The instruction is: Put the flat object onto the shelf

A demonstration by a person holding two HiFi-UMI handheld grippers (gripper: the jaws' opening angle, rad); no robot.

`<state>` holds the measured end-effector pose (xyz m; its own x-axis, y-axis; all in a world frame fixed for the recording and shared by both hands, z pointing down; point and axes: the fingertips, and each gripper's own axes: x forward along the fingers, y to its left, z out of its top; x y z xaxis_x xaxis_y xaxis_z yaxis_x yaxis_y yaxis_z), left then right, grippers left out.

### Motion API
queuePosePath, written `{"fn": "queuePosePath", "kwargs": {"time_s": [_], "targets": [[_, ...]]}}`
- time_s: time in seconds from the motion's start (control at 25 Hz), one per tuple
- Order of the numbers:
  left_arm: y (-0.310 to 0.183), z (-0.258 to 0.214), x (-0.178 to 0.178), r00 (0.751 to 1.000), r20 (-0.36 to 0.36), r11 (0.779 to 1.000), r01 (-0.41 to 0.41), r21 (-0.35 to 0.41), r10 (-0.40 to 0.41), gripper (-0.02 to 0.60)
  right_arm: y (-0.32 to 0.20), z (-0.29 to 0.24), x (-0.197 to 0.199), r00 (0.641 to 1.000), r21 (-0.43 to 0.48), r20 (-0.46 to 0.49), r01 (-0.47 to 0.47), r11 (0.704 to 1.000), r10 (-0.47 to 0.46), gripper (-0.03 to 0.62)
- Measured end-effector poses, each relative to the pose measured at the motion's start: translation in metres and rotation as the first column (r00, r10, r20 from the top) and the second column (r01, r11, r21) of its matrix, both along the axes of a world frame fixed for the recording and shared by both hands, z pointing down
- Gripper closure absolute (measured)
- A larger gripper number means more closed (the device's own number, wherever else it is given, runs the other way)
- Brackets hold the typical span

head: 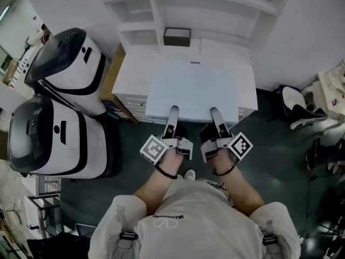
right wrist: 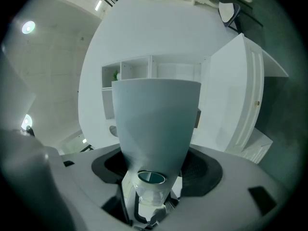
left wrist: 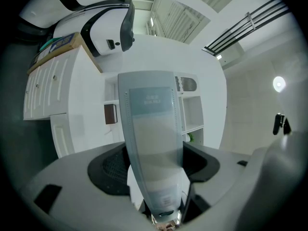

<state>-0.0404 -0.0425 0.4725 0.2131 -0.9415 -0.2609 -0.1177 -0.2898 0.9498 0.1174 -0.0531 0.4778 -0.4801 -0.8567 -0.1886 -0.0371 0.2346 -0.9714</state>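
The flat object (head: 194,93) is a pale blue-white panel, held level over the white cabinet top (head: 135,72). My left gripper (head: 172,116) and right gripper (head: 215,117) each clamp its near edge, side by side. In the left gripper view the panel (left wrist: 151,134) runs edge-on between the jaws of that gripper (left wrist: 156,170). The right gripper view shows the panel (right wrist: 156,124) the same way between that gripper's (right wrist: 156,172) jaws. The white shelf unit (head: 178,9) stands behind the cabinet, with open compartments.
A small dark box (head: 177,36) sits in a lower shelf compartment. Two large white-and-black machines (head: 64,63) (head: 48,139) stand to the left, next to a brown board (head: 110,82) leaning on the cabinet. A chair (head: 294,104) and clutter are at the right on the dark floor.
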Motion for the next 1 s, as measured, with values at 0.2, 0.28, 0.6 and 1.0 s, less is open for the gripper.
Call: {"fn": "queuePosePath", "kwargs": {"time_s": [0.2,0.28,0.6,1.0], "targets": [[-0.024,-0.004,-0.001,1.000,0.003,1.000,0.014,0.005,-0.014,0.272,-0.023,-0.001,-0.001,1.000,-0.010,0.009,0.015,1.000,-0.015,0.287],[-0.036,-0.004,-0.002,1.000,0.013,1.000,0.017,-0.002,-0.017,0.273,-0.036,-0.003,-0.001,1.000,-0.010,0.010,0.013,1.000,-0.013,0.287],[-0.096,-0.004,-0.012,1.000,-0.003,1.000,0.004,-0.006,-0.004,0.273,-0.095,-0.006,-0.013,1.000,-0.006,0.008,0.006,1.000,-0.006,0.287],[-0.194,-0.038,-0.037,1.000,0.021,1.000,-0.021,0.015,0.020,0.273,-0.190,-0.040,-0.036,1.000,0.025,0.013,-0.019,1.000,0.019,0.287]]}}
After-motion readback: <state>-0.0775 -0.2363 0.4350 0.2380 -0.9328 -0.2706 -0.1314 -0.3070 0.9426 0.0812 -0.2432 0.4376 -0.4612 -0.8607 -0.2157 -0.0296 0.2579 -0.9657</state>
